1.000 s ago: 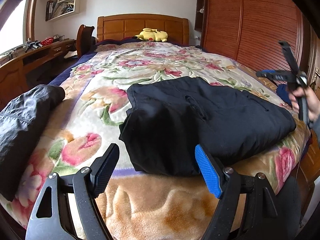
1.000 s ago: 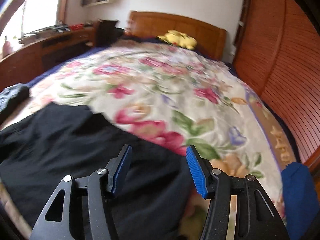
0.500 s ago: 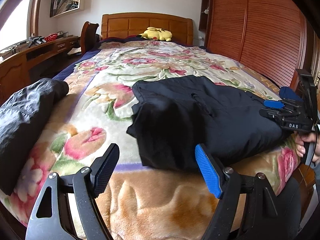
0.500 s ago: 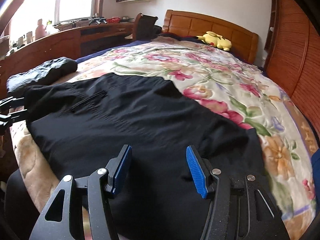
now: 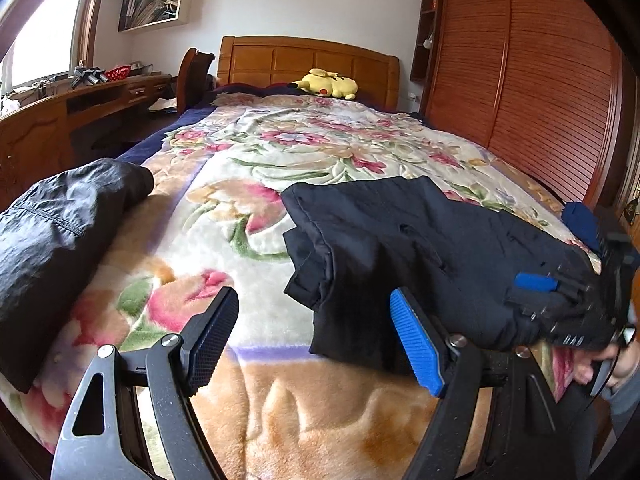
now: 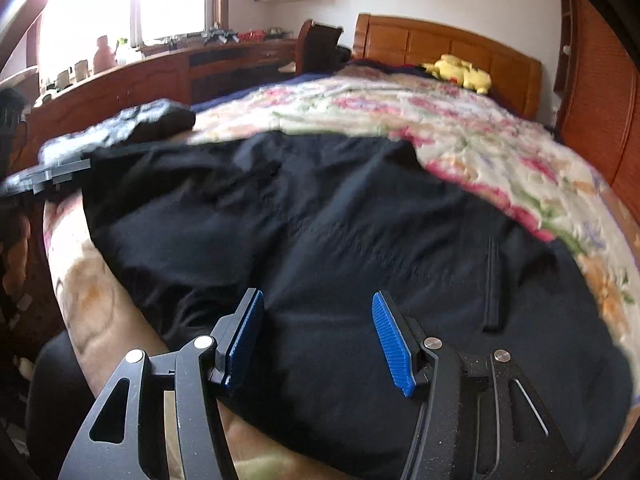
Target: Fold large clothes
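The left gripper (image 5: 314,340) has its jaws spread wide with nothing between them, hovering low over the near edge of the bed; its right pad (image 5: 416,346) sits just in front of the hem of the black garment (image 5: 400,248), though whether it touches the cloth cannot be told. The right gripper (image 6: 318,338) also has its jaws wide apart, holding nothing, poised directly above the same black garment (image 6: 320,232), whose fabric fills the gap between the blue pads. In the left wrist view the right gripper (image 5: 560,296) shows at the far right, low against the garment's end near the bed's edge, with the person's hand (image 5: 600,364) below it. In the right wrist view the left gripper (image 6: 48,176) appears blurred at the left margin, beside the garment's other end. The garment lies spread across the foot of the bed, on the floral blanket (image 5: 256,184), partly folded, with a doubled layer at its left end. A second dark jacket (image 5: 60,232) lies bunched at the bed's left edge, apart from the first. Farther off, a yellow plush toy (image 5: 326,84) rests by the wooden headboard (image 5: 280,58). A wooden bench (image 5: 48,120) runs along the left wall under the window, and a slatted wardrobe (image 5: 540,92) stands on the right.
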A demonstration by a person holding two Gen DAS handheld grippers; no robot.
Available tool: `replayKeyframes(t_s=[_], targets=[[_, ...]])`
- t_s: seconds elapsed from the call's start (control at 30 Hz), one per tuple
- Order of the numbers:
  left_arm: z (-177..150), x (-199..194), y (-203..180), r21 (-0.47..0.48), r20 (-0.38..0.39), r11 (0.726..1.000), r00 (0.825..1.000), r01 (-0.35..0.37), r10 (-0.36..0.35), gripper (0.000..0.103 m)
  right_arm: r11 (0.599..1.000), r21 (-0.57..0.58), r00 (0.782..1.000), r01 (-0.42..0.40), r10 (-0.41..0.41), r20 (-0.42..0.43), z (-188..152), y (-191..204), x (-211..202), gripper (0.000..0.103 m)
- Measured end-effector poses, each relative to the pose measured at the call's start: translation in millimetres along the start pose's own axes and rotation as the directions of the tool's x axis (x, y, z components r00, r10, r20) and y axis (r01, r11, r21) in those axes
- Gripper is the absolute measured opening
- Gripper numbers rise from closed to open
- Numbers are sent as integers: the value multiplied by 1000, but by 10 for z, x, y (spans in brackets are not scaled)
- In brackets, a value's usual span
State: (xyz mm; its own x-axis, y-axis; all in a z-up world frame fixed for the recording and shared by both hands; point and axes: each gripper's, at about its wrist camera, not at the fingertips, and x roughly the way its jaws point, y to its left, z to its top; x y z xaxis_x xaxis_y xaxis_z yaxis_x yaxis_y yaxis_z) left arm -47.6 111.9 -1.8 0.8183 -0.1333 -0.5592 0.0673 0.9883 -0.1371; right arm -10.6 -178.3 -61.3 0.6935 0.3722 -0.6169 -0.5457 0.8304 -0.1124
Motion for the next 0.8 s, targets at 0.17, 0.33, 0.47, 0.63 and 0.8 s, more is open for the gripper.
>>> replayKeyframes(t_s=[0.17,0.33,0.47,0.63,0.8], targets=[[-40,85,-40,4,-22,1000,1000,7,-7,79,999,-4,999,41,-41,18,-42,75,10,58],[7,142,-69,3,-13,1000,1000,13,-13,79,999,-2,999,44,-44,30,-84,121,39,58],[8,252,-122,58,-21,998,1000,8,-6,76,997,-5,997,73,-73,34,-110,195,-14,58],[-32,312,-108,56,-43,998,999,32,-29,63,997,3,996,81,-81,32,-143,200,-166,58],[-59,283,-138,58,-58,996,996,69,-66,32,996,7,996,87,-87,20,-177,227,-198,58]])
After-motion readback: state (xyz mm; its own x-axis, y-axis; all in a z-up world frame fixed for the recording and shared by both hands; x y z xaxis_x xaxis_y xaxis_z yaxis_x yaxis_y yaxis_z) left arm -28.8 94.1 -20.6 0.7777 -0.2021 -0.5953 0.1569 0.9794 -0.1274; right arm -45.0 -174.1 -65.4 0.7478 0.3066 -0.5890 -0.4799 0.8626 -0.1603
